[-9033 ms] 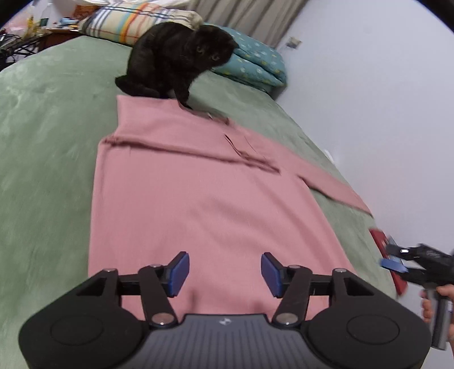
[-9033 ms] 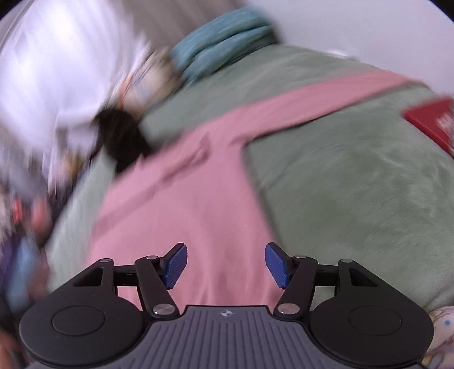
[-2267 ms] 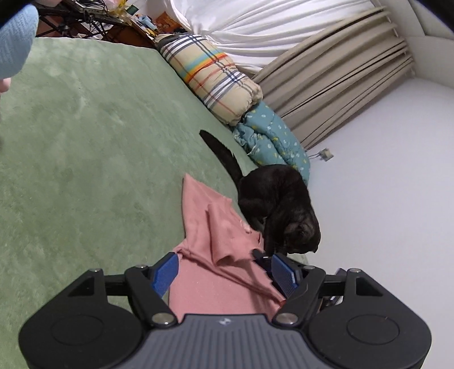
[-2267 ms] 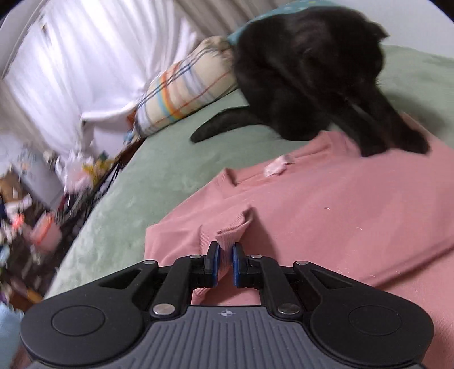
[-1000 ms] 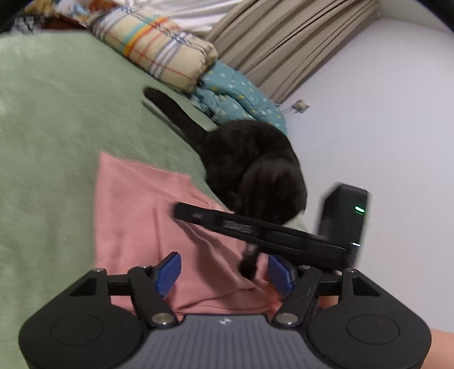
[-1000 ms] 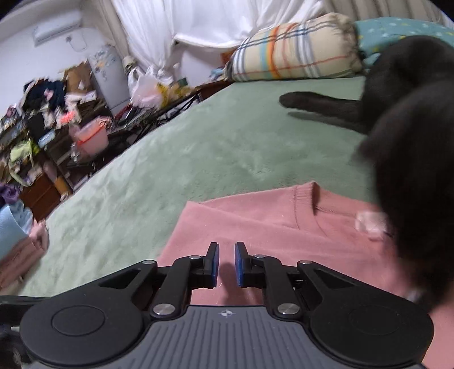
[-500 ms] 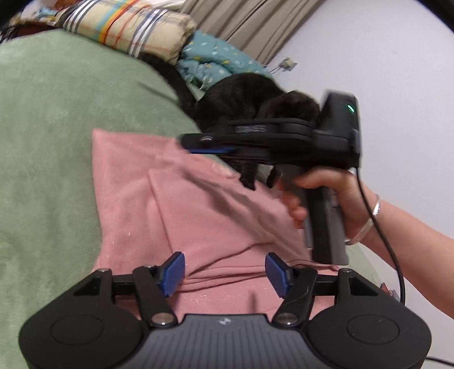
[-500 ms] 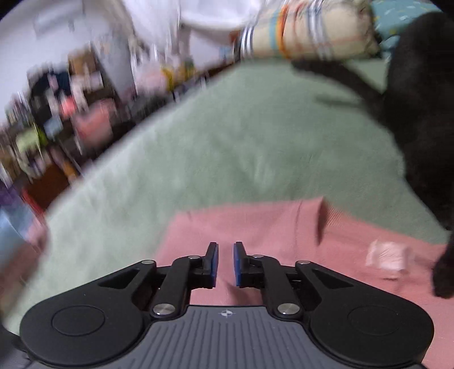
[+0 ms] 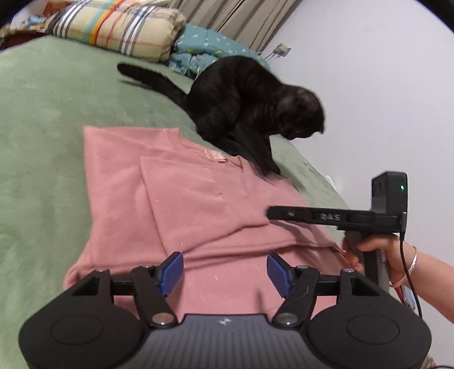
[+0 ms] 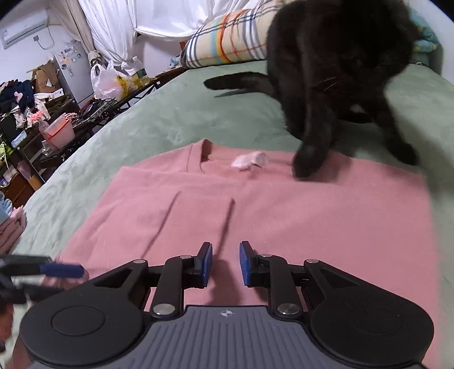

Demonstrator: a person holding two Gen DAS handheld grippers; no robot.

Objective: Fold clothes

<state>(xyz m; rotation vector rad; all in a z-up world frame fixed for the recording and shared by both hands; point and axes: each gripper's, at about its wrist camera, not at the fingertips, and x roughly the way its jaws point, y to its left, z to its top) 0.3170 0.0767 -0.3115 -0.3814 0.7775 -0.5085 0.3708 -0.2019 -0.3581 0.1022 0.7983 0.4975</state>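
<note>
A pink shirt [image 9: 198, 204] [image 10: 283, 221] lies flat on the green bed cover [image 9: 37, 170], collar at the far end, with one sleeve folded in across its body. My left gripper [image 9: 224, 269] hovers open over the shirt's near part, nothing between its blue pads. In the right wrist view it shows at the lower left edge [image 10: 61, 279]. A hand [image 9: 377, 249] holds my right gripper [image 9: 272, 213] above the shirt's right side. Its jaws [image 10: 225, 264] are opening over bare pink cloth and grip nothing.
A black cat [image 9: 249, 113] [image 10: 334, 56] crouches at the collar end with a front paw [image 10: 309, 161] on the shirt, beside a pale label [image 10: 249, 160]. Behind it lie a plaid pillow [image 9: 119, 25] and teal bedding [image 9: 207, 54]. Folded pink clothes [image 10: 11, 227] and room clutter are at the left.
My right gripper has swung from the collar end back toward the shirt's near right side, and its jaws have parted. The left gripper stays open. The cat has put a paw on the shirt.
</note>
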